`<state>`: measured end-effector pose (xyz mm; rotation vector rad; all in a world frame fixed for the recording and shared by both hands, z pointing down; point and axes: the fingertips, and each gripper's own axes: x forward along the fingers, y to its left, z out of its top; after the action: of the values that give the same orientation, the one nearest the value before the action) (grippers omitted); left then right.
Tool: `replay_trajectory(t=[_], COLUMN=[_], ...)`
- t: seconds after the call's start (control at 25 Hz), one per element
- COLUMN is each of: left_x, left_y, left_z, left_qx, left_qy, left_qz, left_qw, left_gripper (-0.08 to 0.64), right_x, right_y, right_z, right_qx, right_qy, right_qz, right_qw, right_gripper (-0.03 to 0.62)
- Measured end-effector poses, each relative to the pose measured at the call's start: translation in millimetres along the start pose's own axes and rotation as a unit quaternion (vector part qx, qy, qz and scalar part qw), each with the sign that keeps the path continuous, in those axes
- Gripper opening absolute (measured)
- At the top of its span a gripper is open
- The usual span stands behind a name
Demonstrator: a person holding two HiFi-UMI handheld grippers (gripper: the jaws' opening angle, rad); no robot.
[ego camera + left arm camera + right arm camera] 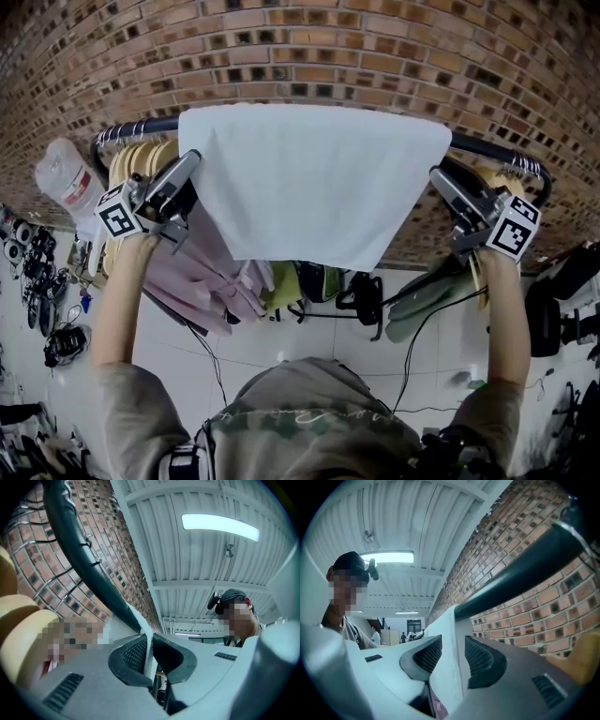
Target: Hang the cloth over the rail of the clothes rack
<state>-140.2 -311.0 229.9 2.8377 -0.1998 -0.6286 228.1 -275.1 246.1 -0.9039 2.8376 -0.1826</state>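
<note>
Field notes:

- **Cloth:** the white rectangular cloth [314, 178] lies draped over the black metal rail [487, 147] of the clothes rack. Its front flap hangs flat before the red brick wall [375, 47]. The back flap is hidden.
- **Left gripper [190, 164]:** clenched on the cloth's left edge just under the rail, with a thin layer pinched between the pads.
- **Right gripper [441, 178]:** at the right edge with the jaws set wider. A thicker fold fills the gap and the pads bear on it, so I read it as a grasp.
- **Step in hand, as I judge it:** squaring the drape.
- **To do it well:**
  - Draw both edges down evenly and keep the cloth smooth along the rail.
  - Balance front against back so it will not slide off.
  - Level the hem before letting go, and release one side at a time.
  - Stay clear of the pale wooden hangers [141, 159] crowded at the left.
</note>
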Motion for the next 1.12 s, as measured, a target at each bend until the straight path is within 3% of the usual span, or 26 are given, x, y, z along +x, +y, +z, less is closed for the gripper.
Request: replay_trajectory(t=[0.24, 0.28, 0.32, 0.6, 0.84, 0.96, 1.12], left_x=[0, -1, -1, 5, 15, 15, 13], left_y=[-1, -2, -2, -2, -8, -11, -3], left_z=[1, 2, 3, 13, 16, 20, 14], left_qx=[0.006, 0.011, 0.015, 0.050, 0.062, 0.056, 0.043], left_qy=[-0.002, 0.000, 0.001, 0.003, 0.016, 0.006, 0.014], left_qz=[0.002, 0.002, 0.002, 0.027, 0.023, 0.010, 0.023], left_qw=[1.0000, 0.9999, 0.9999, 0.9983, 0.9977, 0.9984, 0.9987], left_gripper=[0.021, 0.021, 0.021, 0.021, 0.021, 0.021, 0.021], right_x=[14, 12, 9, -5, -13, -14, -12], right_y=[2, 1, 2, 7, 6, 7, 6], right_z=[-13, -12, -10, 14, 31, 37, 32], right_qx=[-0.045, -0.046, -0.043, -0.030, -0.026, -0.028, -0.014], right_qy=[0.046, 0.045, 0.041, 0.002, -0.028, -0.035, -0.042], right_qz=[-0.013, -0.016, -0.017, -0.010, -0.008, -0.003, 0.004], right_qw=[0.998, 0.998, 0.998, 0.999, 0.999, 0.999, 0.999], right_gripper=[0.124, 0.028, 0.021, 0.021, 0.021, 0.021, 0.021])
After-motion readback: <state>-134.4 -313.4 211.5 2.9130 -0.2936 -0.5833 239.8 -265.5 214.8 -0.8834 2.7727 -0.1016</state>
